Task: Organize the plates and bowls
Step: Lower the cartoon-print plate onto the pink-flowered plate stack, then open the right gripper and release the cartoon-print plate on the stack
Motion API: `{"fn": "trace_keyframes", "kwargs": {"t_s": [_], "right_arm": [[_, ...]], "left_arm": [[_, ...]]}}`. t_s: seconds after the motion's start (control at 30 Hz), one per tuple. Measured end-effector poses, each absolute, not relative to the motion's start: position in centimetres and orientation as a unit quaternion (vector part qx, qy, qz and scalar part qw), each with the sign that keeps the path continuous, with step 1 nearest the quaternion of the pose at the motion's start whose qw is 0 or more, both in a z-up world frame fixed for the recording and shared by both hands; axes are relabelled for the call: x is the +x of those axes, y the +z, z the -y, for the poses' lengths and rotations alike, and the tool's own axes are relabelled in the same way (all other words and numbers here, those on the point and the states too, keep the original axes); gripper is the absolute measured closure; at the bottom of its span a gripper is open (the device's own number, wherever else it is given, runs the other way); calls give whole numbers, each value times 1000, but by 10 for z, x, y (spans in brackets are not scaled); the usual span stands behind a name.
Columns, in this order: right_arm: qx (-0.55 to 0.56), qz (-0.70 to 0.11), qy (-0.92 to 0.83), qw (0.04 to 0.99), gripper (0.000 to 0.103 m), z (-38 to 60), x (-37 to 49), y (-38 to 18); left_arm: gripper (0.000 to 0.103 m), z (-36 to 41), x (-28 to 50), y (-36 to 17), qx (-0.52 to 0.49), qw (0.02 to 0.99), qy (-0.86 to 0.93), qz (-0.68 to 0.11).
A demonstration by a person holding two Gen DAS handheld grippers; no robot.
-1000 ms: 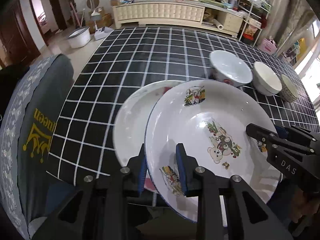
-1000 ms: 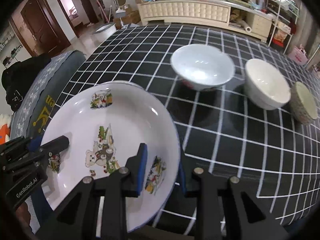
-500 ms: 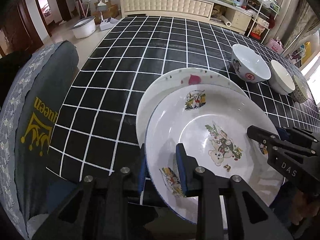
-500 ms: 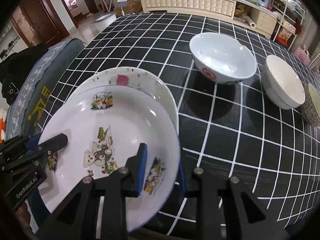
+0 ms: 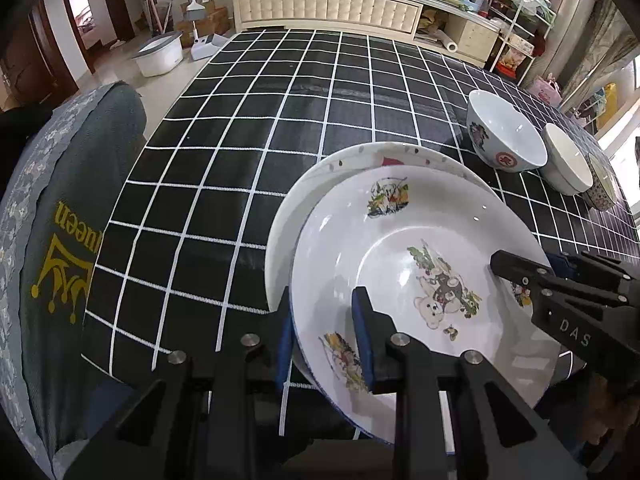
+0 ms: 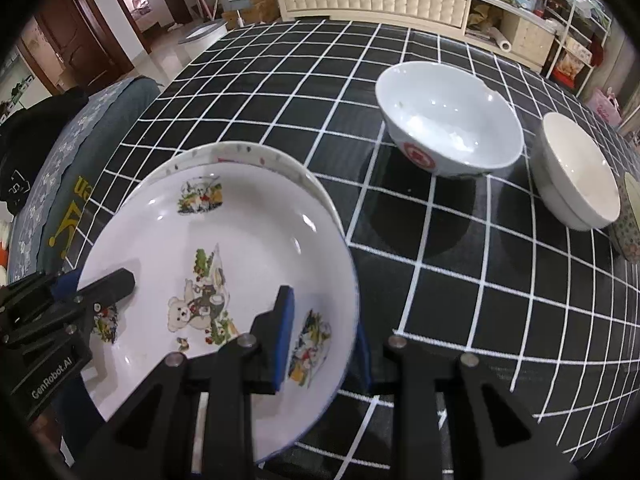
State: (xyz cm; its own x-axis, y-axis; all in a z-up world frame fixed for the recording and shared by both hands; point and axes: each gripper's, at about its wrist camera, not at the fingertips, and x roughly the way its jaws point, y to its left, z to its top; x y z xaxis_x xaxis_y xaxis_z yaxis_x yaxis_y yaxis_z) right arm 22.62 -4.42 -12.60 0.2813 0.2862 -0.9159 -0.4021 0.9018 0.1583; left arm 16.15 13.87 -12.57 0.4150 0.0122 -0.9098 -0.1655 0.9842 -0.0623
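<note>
A white plate with bear cartoons (image 5: 416, 248) (image 6: 240, 248) is held over a second white plate (image 5: 320, 184) (image 6: 244, 152) that lies on the black checked table. My left gripper (image 5: 326, 336) is shut on the cartoon plate's near-left rim. My right gripper (image 6: 324, 340) is shut on its near-right rim, and shows at the right of the left wrist view as my right gripper (image 5: 532, 272). The lower plate is mostly covered; only its far edge shows.
A large white bowl with a red mark (image 6: 448, 120) (image 5: 504, 136), a smaller cream bowl (image 6: 576, 172) (image 5: 568, 164) and a patterned bowl (image 5: 600, 184) stand in a row at the right. A grey cushioned chair back (image 5: 60, 240) is at the table's left edge.
Both grippers have carried the cartoon plate down and toward the lower plate, which now shows more at its far edge. The bowls have shifted right and farther off in both views.
</note>
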Motion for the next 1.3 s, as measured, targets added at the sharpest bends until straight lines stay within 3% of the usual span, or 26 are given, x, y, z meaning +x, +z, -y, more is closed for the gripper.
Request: {"fn": "trace_keyframes", "kwargs": {"t_s": [0.47,0.6,0.77,0.9,1.1,1.17,1.23,1.3], "right_arm": [[-45,-563,209,798,69,44,226,-128],[-43,-568,208,795,60,46,225,-129],[-44,-571,207,793,56,49,222,-128],[-49,-572,204,793,43,53,219,-129],[-56,-571,201,794,38,57,212,-128],[-56,-571,202,794,38,58,210,-128],[-54,-571,203,794,36,59,209,-128],[-53,-569,207,794,36,58,207,-127]], "left_arm": [[77,-142,165,-126,-83,838,50,-536],[66,-138,161,-123,-88,836,43,-540],[66,-134,155,-122,-79,838,46,-539],[66,-133,151,-120,-79,836,49,-541],[64,-129,147,-118,-74,836,53,-540],[62,-126,144,-118,-70,837,54,-540],[52,-121,142,-117,-55,836,63,-542],[52,-118,138,-116,-41,837,72,-541]]}}
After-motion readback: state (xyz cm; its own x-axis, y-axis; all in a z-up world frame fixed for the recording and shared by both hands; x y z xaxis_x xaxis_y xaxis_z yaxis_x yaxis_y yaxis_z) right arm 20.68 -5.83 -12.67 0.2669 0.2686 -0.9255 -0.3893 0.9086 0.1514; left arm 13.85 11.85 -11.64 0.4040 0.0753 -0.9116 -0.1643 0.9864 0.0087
